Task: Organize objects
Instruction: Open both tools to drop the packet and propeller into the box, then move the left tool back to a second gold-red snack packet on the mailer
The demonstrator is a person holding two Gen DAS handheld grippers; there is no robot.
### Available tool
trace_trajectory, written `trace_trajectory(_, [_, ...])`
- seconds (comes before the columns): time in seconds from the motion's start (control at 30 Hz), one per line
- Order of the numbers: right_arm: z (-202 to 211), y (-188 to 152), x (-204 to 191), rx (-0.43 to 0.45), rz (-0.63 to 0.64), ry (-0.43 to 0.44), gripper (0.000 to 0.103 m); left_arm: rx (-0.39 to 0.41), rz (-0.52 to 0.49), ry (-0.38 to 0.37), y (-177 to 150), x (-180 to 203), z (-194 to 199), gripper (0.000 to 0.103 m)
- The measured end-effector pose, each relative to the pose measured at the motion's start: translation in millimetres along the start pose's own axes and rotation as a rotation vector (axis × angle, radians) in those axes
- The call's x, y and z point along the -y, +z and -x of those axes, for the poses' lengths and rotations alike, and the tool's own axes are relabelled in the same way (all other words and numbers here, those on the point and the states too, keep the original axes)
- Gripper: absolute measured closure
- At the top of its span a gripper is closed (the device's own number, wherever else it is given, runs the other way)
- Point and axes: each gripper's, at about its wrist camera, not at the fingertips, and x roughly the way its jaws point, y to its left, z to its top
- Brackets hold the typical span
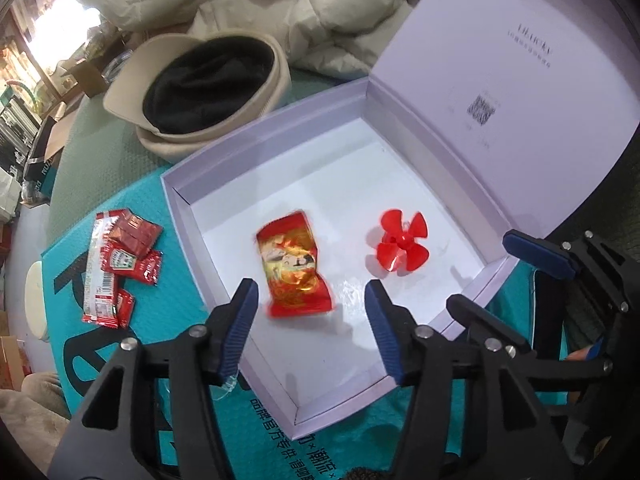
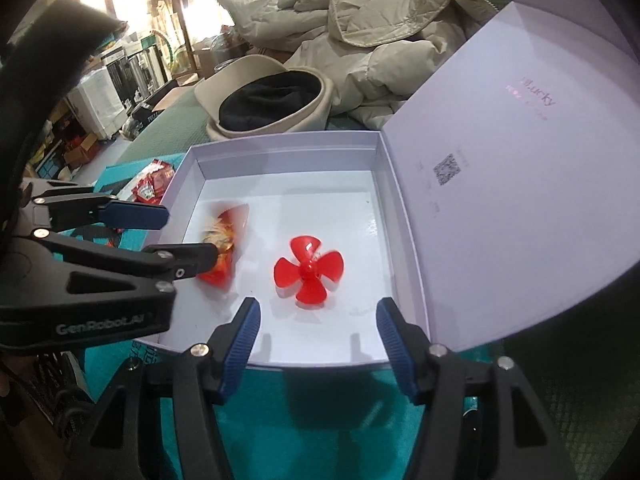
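Lilac cardboard box (image 1: 224, 172), lid up, holds the blurred red foil snack packet (image 1: 296, 264) under the spread, empty left hand-held gripper (image 1: 310, 304); red plastic propeller (image 2: 308, 270) beyond the spread right hand-held gripper (image 2: 316, 330). Red ketchup sachets (image 1: 120, 264) outside remain.

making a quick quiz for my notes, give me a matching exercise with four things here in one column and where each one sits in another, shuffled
Things:
1. red propeller
2. snack packet
3. ketchup sachets
4. beige hat

Places:
A. on the teal mat, left of the box
B. inside the box, on the side near the open lid
C. behind the box, in front of the puffy coat
D. inside the box, on the side away from the lid

Pairs: 1-B, 2-D, 3-A, 4-C
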Motion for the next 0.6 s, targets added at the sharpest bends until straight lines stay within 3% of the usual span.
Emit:
trace_trajectory(0.2, [9.2, 8.7, -3.0, 0.015, -0.018, -0.013, 0.042, 0.038, 0.053, 0.020, 2.8, -15.4, 15.2, 0.041])
trace_trajectory(0.6, [17.5, 30.4, -35.1, 0.030, 0.024, -0.025, 0.041, 0.104, 0.142, 0.066, -2.5, -56.1, 42.2, 0.039])
